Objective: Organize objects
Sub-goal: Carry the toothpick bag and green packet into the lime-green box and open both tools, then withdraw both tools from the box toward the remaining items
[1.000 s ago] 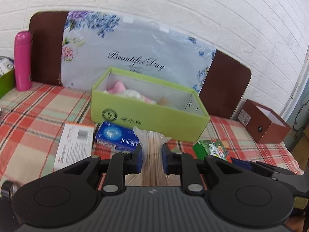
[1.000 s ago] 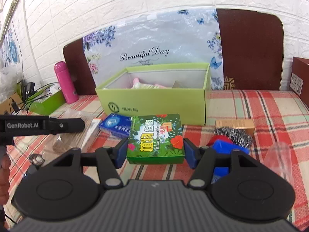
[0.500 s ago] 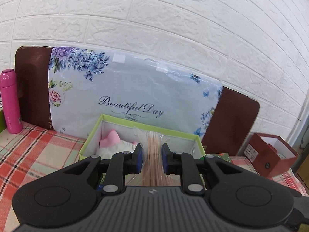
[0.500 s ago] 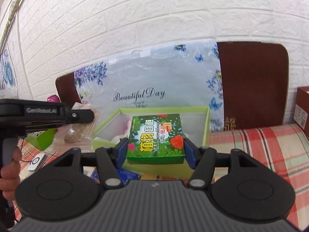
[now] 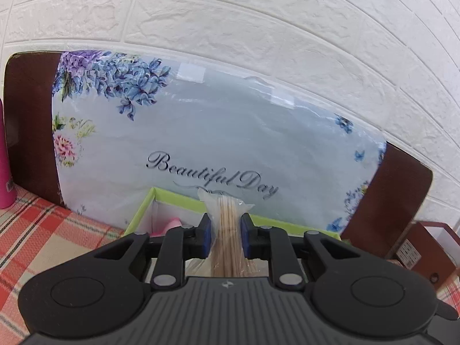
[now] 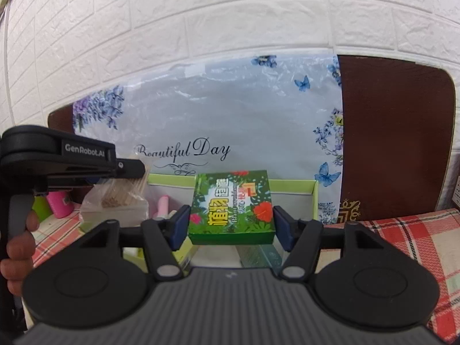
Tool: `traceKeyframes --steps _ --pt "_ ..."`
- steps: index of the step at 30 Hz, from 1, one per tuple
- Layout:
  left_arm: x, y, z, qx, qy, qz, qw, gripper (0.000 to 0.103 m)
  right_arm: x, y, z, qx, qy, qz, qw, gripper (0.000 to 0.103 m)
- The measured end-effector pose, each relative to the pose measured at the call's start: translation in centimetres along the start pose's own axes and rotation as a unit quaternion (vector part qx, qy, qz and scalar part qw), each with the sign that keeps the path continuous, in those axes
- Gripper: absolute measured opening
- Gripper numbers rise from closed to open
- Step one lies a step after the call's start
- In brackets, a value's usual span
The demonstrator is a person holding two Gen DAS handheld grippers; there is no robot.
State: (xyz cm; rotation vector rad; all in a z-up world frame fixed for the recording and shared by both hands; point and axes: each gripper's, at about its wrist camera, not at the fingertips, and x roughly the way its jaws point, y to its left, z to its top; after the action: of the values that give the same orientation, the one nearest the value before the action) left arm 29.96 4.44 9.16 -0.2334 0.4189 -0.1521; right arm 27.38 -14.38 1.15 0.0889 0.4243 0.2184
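Black grippers (image 5: 225, 235), blue pads, "GenRobot.AI" marking.

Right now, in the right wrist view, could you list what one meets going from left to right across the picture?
Hand → left gripper → bag of wooden sticks → green printed box → brown board → plaid cloth.

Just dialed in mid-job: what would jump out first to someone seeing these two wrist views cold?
The green flower-printed box between the right claw fingers, poised over the lime-green bin as that claw's jaws are opening with a gap showing at each side. Next, the bag of wooden sticks in the left claw, also opening, above the same bin. Behind both stands the floral "Beautiful Day" panel against the white brick wall.
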Motion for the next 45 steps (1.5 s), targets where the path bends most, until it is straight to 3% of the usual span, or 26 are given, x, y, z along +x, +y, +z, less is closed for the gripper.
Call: traceKeyframes --steps 1,2,3,15,29,37,45 --pt "0.2 0.1 -0.4 0.005 -0.015 0.007 0.9998 0.045 0.5 0.0 -0.2 -0.005 0.008 0.003 1.0 0.088" --pt "0.5 0.2 -0.8 0.011 -0.018 0.016 0.9996 0.063 0.7 -0.1 -0.4 -0.007 0.009 0.0 1.0 0.095" --pt "0.7 0.3 -1.2 0.019 -0.01 0.03 0.9993 0.089 0.7 -0.1 -0.7 -0.009 0.004 -0.003 1.0 0.099" --pt "-1.4 0.6 -2.3 0.028 -0.003 0.03 0.9992 0.091 -1.4 -0.3 -1.1 0.001 0.005 0.0 1.0 0.103" --pt "-10.5 -2.5 -1.9 0.027 0.003 0.027 0.9993 0.091 -11.5 0.4 0.6 0.001 -0.033 0.016 0.999 0.103" --pt "-16.2 -3.1 -4.5 0.025 -0.001 0.006 0.9997 0.091 -17.7 0.3 -1.0 0.007 -0.038 0.022 0.999 0.103" --pt "-17.7 -2.3 -9.2 -0.003 0.048 0.001 0.9988 0.091 -20.7 0.0 -4.9 0.008 -0.009 0.028 1.0 0.103"
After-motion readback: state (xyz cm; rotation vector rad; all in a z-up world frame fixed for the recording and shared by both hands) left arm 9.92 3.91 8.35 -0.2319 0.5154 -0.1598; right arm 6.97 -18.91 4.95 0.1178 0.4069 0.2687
